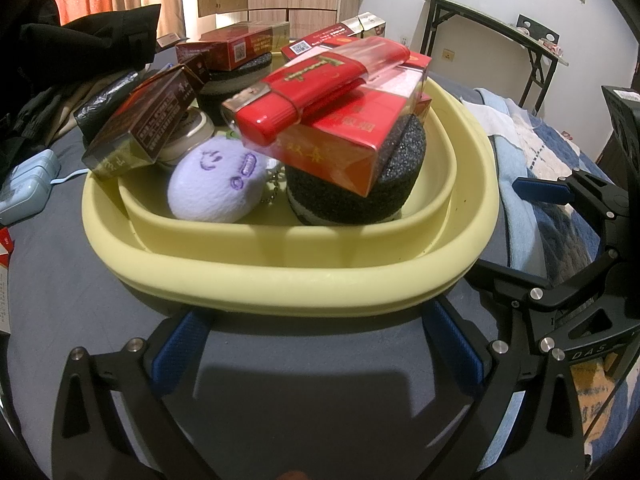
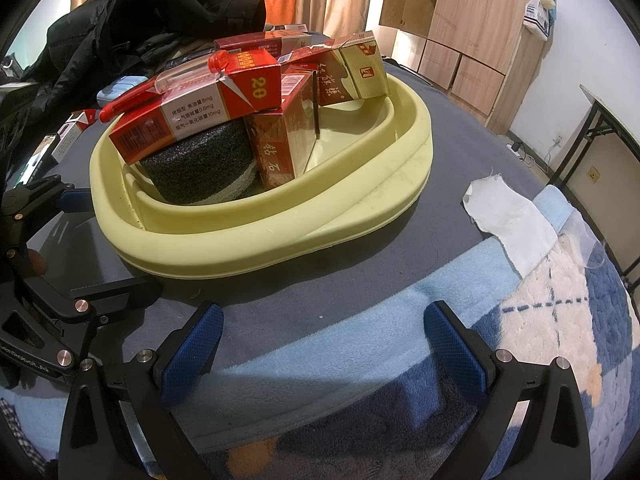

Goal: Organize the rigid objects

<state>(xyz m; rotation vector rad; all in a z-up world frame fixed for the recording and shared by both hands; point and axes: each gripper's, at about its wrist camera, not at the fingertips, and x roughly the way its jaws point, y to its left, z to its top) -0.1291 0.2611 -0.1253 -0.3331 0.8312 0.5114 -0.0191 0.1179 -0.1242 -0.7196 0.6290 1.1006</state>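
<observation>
— While both grippers hang with their jaws spread wide and nothing between them, where's the basin?

— From the left gripper [image 1: 316, 344], the yellow basin [image 1: 280, 276] lies straight ahead at twelve o'clock, its near rim just beyond the blue pads [image 1: 180, 348]. From the right gripper [image 2: 320, 344], it sits toward eleven o'clock, a little apart, on the grey sheet [image 2: 460, 152].

— What's in it?

— A black foam block [image 1: 348, 196] carrying a red box [image 1: 340, 140], with a red lighter [image 1: 304, 92] lying across the top. At ten o'clock from the left gripper a dark brown box [image 1: 140, 120] leans tilted on the basin's edge, and a pale purple plush toy [image 1: 218, 184] with a stitched face rests beside the block.

— And the far side?

— In the right view, a gold-and-brown box [image 2: 352, 72] stands tilted against the far rim, and another brown box [image 2: 280, 140] stands next to the block.

— Anything nearby?

— A white cloth [image 2: 508, 216] at two o'clock from the right gripper, well apart from the basin.
</observation>
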